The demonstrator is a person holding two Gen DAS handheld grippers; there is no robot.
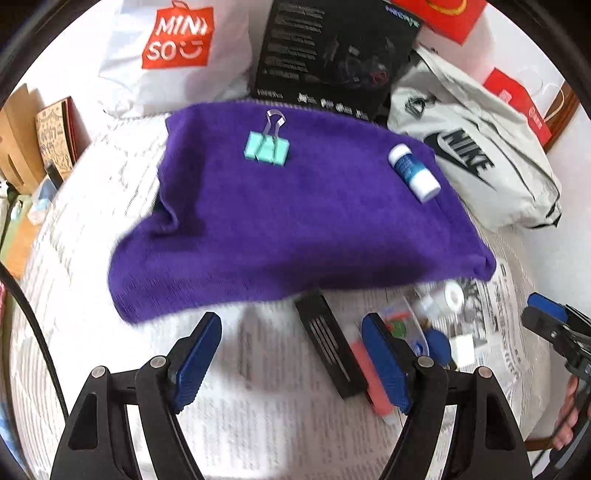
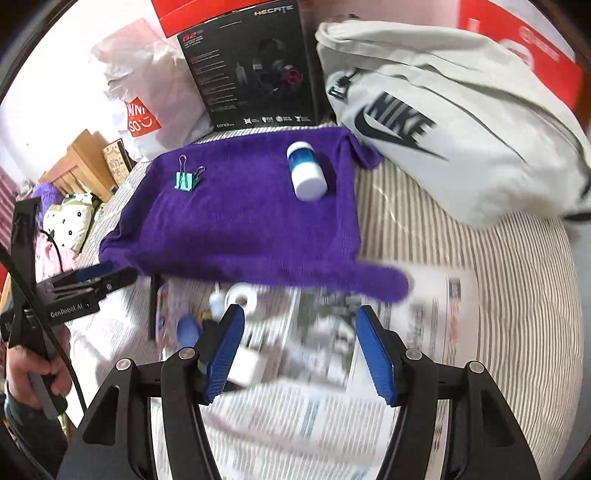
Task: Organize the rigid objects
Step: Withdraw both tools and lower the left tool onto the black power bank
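Both grippers, left gripper (image 1: 291,354) and right gripper (image 2: 299,347), gape empty; only the left view shows a black case (image 1: 327,347)

The newspaper (image 2: 280,413) is smeared; its print cannot be read. Small items by the towel's (image 1: 295,221) near edge are blurred: a white roll (image 2: 242,297), a blue lump (image 1: 437,341) and a white block (image 1: 463,350) cannot be identified. The right gripper's pad partly hides that block. The red box (image 1: 448,16) is cut off by the frame.
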